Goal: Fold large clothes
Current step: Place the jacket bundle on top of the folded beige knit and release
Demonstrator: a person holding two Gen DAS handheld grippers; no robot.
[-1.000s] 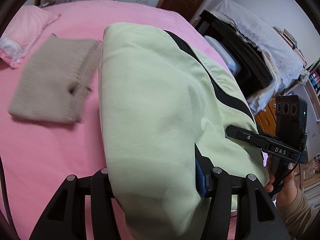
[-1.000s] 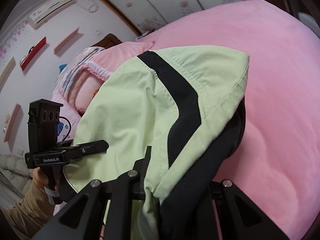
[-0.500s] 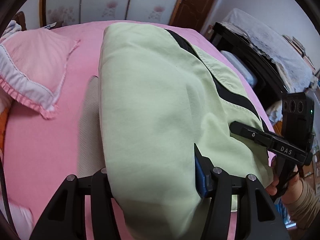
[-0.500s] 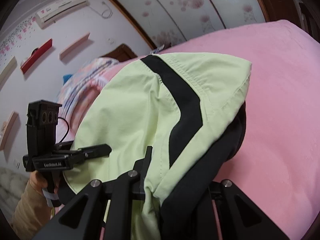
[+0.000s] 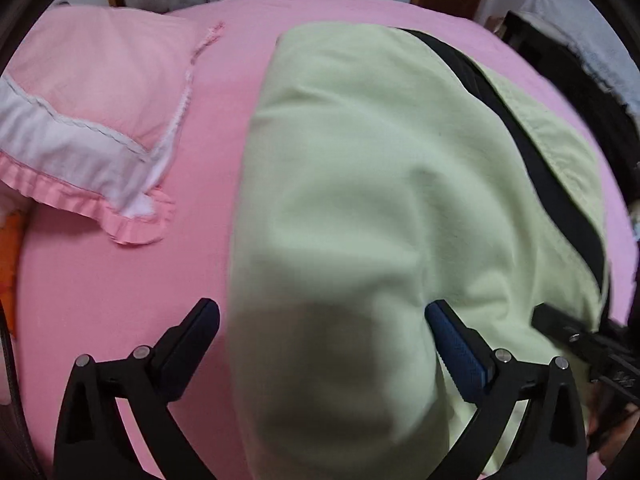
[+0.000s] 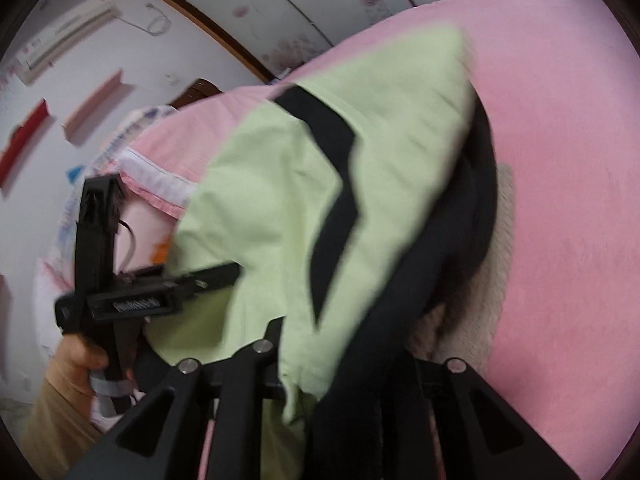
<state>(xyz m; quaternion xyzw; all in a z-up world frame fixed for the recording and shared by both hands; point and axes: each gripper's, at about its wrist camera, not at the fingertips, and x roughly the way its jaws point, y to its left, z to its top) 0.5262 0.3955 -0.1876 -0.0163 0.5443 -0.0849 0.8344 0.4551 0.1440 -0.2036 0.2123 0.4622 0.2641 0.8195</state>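
— What does the jacket (image 5: 360,200) look like?
— Pale green with a black stripe (image 6: 336,184) and dark lining, bunched over the pink bed (image 5: 120,300).
— And the grippers?
— The left gripper (image 5: 320,320) has just spread its jaws wide, cloth lying loose between them. The right gripper (image 6: 340,364) has eased slightly, cloth draped through its jaws.
— The room?
— A frilled pillow (image 5: 92,120), flowered panels (image 6: 320,12).

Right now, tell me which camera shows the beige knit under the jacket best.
Right wrist: the beige knit peeks out beneath the green jacket on the bed. In the left wrist view the jacket hides it entirely.
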